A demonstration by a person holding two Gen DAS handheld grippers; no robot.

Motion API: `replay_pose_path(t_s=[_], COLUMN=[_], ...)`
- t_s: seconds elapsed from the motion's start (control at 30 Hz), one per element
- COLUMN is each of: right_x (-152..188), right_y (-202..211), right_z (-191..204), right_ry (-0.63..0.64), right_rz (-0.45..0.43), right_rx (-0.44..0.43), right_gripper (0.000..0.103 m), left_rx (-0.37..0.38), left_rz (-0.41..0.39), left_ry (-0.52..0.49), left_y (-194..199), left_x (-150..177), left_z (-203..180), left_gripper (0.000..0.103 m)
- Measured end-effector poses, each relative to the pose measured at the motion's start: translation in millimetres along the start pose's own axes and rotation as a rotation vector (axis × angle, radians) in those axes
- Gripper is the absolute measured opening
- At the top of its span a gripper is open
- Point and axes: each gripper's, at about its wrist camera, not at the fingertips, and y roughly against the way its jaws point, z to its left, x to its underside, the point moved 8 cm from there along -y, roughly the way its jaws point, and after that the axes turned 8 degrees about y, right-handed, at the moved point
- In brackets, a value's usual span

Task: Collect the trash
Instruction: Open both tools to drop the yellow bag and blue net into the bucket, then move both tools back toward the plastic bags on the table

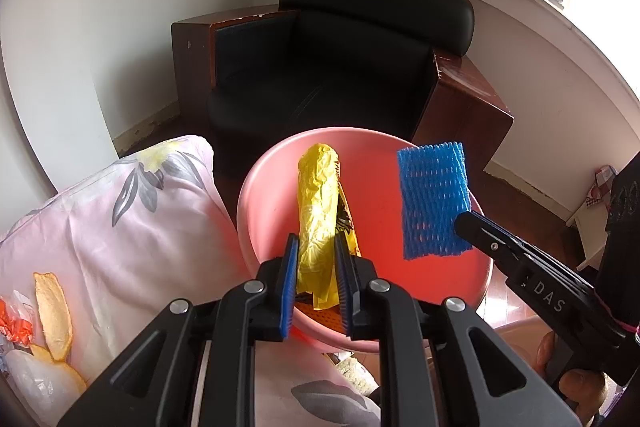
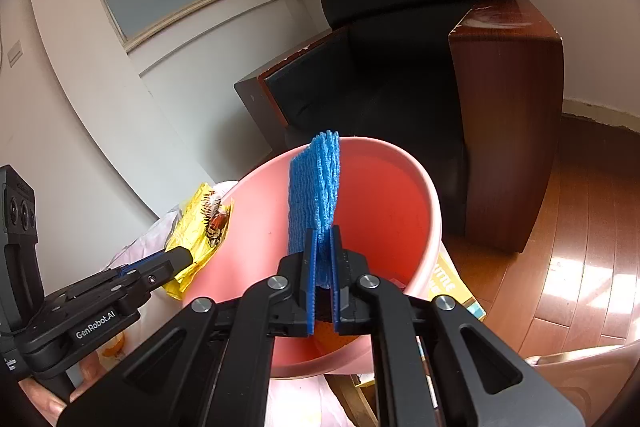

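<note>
Over pink bin [image 1: 256, 203], left tool [image 1: 316, 259] pinches yellow wrapper [image 1: 316, 211].

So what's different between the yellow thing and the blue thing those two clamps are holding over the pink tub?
The yellow wrapper is crinkled, shiny film with printing on it; the blue foam net is a flat, soft mesh sleeve with no print. The yellow wrapper sits in the left hand-held gripper, the blue foam net in the right hand-held gripper. Both stick up above the pink tub.
</note>
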Motion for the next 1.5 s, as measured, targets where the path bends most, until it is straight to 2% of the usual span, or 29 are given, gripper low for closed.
replay_pose_path(t_s=[0.07,0.17,0.43,0.5,0.57,0.63,1.17,1.5], right_x=[1,1,5,4,3,3,0,11], right_y=[-2,-4,-3,-1,2,6,41,57], right_z=[-1,-3,1,3,5,8,37,67], right_ry=[-0.007,-0.019,-0.034,-0.036,-0.038,-0.035,0.016,0.048], right_rz=[0.009,0.024,0.045,0.045,0.035,0.027,-0.008,-0.002], right_rx=[0.002,0.005,0.008,0.0,-0.009,-0.012,-0.035,-0.087], right_gripper=[0.006,0.007,0.007,0.011,0.026,0.028,0.028,0.028], left_rx=[-0.001,-0.004,-0.002,-0.001,0.0,0.0,-0.003,-0.049], left_rz=[-0.002,-0.008,-0.031,-0.038,-0.047,-0.055,-0.124,-0.187], left_ry=[0.0,0.005,0.022,0.026,0.031,0.032,0.082,0.129], left_y=[-1,1,14,19,26,33,106,155], left_x=[-1,-1,-4,-4,-4,-3,12,24], left_z=[-1,2,5,8,10,12,39,71], left_gripper=[0.022,0.033,0.037,0.039,0.041,0.042,0.047,0.048])
